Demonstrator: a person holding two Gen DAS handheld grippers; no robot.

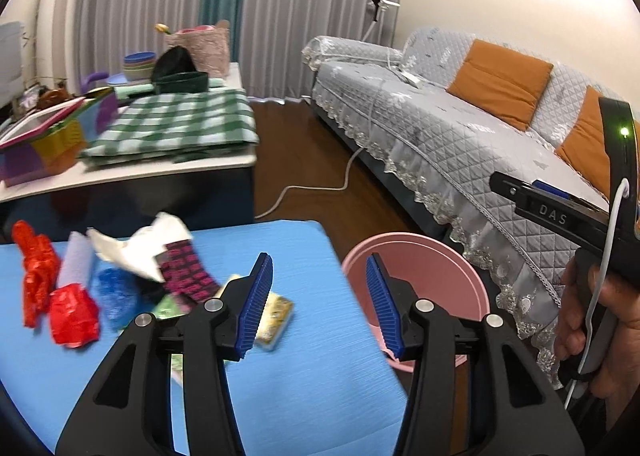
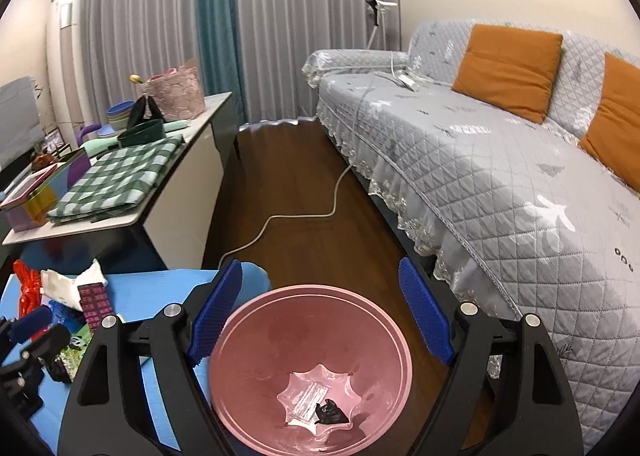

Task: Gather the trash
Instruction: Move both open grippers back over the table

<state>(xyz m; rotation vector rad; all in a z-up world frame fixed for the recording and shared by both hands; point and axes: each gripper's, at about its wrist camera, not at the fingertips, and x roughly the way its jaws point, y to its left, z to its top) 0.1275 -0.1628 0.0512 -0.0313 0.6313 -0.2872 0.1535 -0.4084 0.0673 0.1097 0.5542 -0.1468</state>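
Observation:
My left gripper is open over the right edge of the blue mat, with nothing between its blue pads. Trash lies on the mat to its left: red plastic bags, crumpled white paper, a pink-and-black wrapper, a blue crumpled piece and a yellow packet. The pink bin stands on the floor beside the mat. My right gripper hangs open and empty above the bin. Inside the bin lie a clear star-shaped tray and a black scrap.
A grey quilted sofa with orange cushions runs along the right. A white cable crosses the wooden floor. A side table on the left holds a green checked cloth, bowls and boxes. A hand grips the other tool.

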